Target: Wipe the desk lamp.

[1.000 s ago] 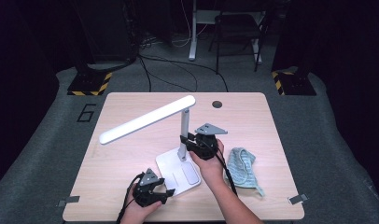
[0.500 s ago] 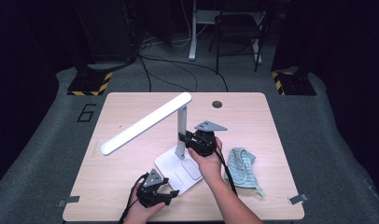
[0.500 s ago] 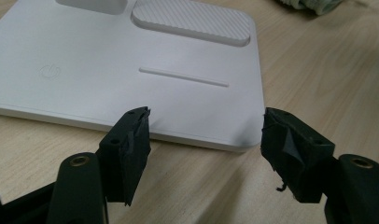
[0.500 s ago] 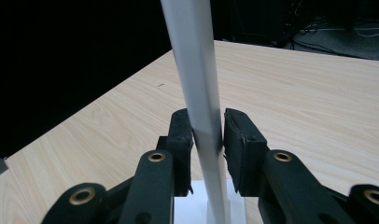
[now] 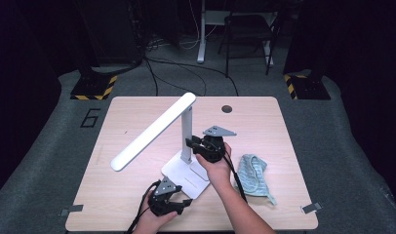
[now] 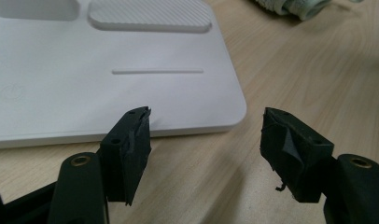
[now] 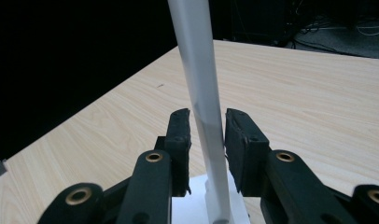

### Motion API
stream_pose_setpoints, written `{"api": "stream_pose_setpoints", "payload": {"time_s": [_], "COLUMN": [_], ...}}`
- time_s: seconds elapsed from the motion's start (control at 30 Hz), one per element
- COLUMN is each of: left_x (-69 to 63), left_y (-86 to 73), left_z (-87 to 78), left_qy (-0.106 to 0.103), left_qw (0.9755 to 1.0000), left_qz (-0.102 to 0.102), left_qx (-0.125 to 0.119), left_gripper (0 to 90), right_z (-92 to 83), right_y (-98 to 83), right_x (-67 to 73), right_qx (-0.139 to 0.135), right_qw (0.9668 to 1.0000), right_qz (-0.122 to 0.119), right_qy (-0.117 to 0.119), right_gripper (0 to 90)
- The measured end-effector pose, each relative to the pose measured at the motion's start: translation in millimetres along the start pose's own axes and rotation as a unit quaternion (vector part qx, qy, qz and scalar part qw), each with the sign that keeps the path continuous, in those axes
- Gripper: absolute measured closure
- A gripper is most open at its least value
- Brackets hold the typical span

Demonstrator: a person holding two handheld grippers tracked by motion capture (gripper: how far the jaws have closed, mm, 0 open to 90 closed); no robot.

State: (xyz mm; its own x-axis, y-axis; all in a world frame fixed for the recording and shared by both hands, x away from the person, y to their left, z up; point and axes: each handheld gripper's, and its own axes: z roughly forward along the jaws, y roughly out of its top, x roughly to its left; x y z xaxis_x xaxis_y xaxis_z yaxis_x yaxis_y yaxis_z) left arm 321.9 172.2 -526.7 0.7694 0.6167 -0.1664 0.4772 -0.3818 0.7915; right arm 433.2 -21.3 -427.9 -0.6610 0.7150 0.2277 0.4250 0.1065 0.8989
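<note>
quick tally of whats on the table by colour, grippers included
white: 1, desk lamp
pale green: 1, cloth
black: 2, left gripper and right gripper
total: 4

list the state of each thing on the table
lamp: upright, head tilted down to the left, unlit
cloth: crumpled, right of the lamp base
left gripper: open, empty, at the base's corner
right gripper: around the lamp post, jaws just eased open a little

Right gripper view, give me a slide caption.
Right gripper closing around the white desk lamp's upright post above the wooden table.
</note>
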Motion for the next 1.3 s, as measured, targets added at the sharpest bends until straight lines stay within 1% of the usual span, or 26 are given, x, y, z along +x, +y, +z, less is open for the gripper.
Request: {"api": "stream_pose_setpoints", "payload": {"time_s": [0.03, 0.1, 0.13, 0.17, 0.23, 0.27, 0.33, 0.37, 0.4, 0.43, 0.47, 0.5, 0.57, 0.6, 0.63, 0.7, 0.73, 0.77, 0.83, 0.9, 0.93, 1.0, 1.07, 1.13, 1.23, 1.3], "left_x": [1.7, 2.0, 3.0, 3.1, 5.6, 6.0, 7.7, 8.6, 13.8, 13.8, 15.6, 18.5, 24.3, 28.9, 31.2, 40.2, 43.5, 46.8, 53.0, 59.0, 59.7, 63.4, 67.3, 69.6, 74.0, 76.1], "left_y": [1.3, 1.8, 2.3, 2.5, 2.8, 2.9, 3.3, 3.6, 4.3, 4.3, 4.1, 4.4, 5.0, 5.6, 5.4, 6.4, 6.7, 6.8, 7.1, 7.4, 7.6, 8.4, 8.4, 7.8, 7.5, 7.1], "left_z": [-0.4, 2.4, 3.1, 3.0, 1.1, -0.2, -2.8, -5.4, -11.5, -11.5, -14.2, -17.8, -23.8, -27.3, -29.1, -32.7, -33.2, -33.6, -33.4, -33.4, -32.9, -32.8, -31.8, -29.7, -27.6, -25.6], "left_qy": [0.001, -0.003, 0.002, -0.004, 0.002, 0.005, 0.011, 0.012, 0.022, 0.022, 0.031, 0.03, 0.047, 0.046, 0.052, 0.059, 0.064, 0.074, 0.077, 0.078, 0.08, 0.085, 0.088, 0.095, 0.092, 0.095], "left_qw": [0.9998, 0.9999, 0.9998, 0.9998, 0.9997, 0.9999, 0.9998, 0.9999, 0.9997, 0.9997, 0.9994, 0.9994, 0.9984, 0.9984, 0.9978, 0.9972, 0.9967, 0.996, 0.9956, 0.996, 0.9956, 0.995, 0.9948, 0.9943, 0.9948, 0.9946], "left_qz": [0.018, 0.01, 0.017, 0.013, 0.021, 0.014, 0.016, 0.006, 0.008, 0.008, 0.002, -0.004, -0.009, -0.009, -0.019, -0.012, -0.016, -0.017, -0.018, -0.014, -0.017, -0.013, -0.01, -0.015, -0.02, -0.019], "left_qx": [0.008, 0.004, 0.006, 0.011, 0.01, 0.008, 0.003, -0.001, -0.007, -0.007, -0.017, -0.018, -0.029, -0.031, -0.037, -0.043, -0.046, -0.047, -0.05, -0.041, -0.045, -0.051, -0.049, -0.047, -0.039, -0.036], "left_gripper": [33.4, 33.4, 33.5, 33.8, 33.8, 33.9, 33.8, 33.6, 33.2, 32.8, 32.8, 32.3, 32.1, 31.9, 30.9, 30.9, 30.8, 30.8, 30.7, 29.6, 29.4, 29.3, 28.7, 28.6, 28.6, 28.6], "right_z": [0.0, 0.3, -0.6, -2.0, -5.0, -7.2, -9.4, -12.2, -16.9, -16.9, -19.2, -25.6, -28.9, -32.6, -39.6, -42.8, -46.3, -49.2, -54.6, -58.0, -59.9, -62.8, -63.4, -63.5, -60.8, -60.5], "right_y": [0.0, 1.1, 3.1, 3.5, 3.1, 2.0, -0.3, -3.4, -10.3, -10.3, -13.1, -20.8, -24.9, -29.0, -37.9, -42.6, -47.2, -52.0, -61.1, -69.8, -74.5, -81.3, -88.7, -96.7, -109.1, -110.9], "right_x": [0.0, 0.2, -1.2, -1.5, -0.1, 1.2, 2.7, 3.7, 4.7, 4.7, 4.9, 5.4, 6.1, 6.9, 8.3, 9.2, 10.2, 11.2, 13.2, 14.2, 15.0, 16.1, 17.8, 20.0, 23.3, 24.3], "right_qx": [0.0, 0.006, 0.001, -0.002, -0.003, -0.003, -0.004, 0.001, 0.0, 0.0, -0.003, -0.003, -0.002, 0.0, 0.003, 0.007, 0.01, 0.009, 0.011, 0.008, 0.008, 0.008, 0.013, 0.025, 0.039, 0.041], "right_qw": [1.0, 1.0, 1.0, 1.0, 1.0, 0.9998, 0.9996, 0.9993, 0.9991, 0.9991, 0.999, 0.9987, 0.9986, 0.9981, 0.9975, 0.9971, 0.9965, 0.9962, 0.9961, 0.9961, 0.9963, 0.997, 0.9971, 0.9969, 0.9962, 0.9961], "right_qz": [0.0, -0.003, -0.001, 0.005, -0.003, -0.011, -0.018, -0.024, -0.024, -0.024, -0.024, -0.027, -0.029, -0.036, -0.046, -0.051, -0.056, -0.059, -0.059, -0.059, -0.056, -0.046, -0.048, -0.049, -0.051, -0.047], "right_qy": [0.0, -0.001, 0.004, 0.006, -0.007, -0.013, -0.021, -0.027, -0.035, -0.035, -0.038, -0.042, -0.044, -0.05, -0.053, -0.056, -0.062, -0.064, -0.064, -0.065, -0.064, -0.061, -0.058, -0.057, -0.06, -0.062], "right_gripper": [70.4, 70.4, 70.1, 68.1, 65.9, 64.5, 62.9, 60.7, 57.2, 57.2, 56.2, 52.7, 50.6, 49.6, 47.1, 46.2, 46.0, 45.3, 44.6, 44.2, 44.1, 44.0, 43.7, 43.3, 42.7, 42.4]}}
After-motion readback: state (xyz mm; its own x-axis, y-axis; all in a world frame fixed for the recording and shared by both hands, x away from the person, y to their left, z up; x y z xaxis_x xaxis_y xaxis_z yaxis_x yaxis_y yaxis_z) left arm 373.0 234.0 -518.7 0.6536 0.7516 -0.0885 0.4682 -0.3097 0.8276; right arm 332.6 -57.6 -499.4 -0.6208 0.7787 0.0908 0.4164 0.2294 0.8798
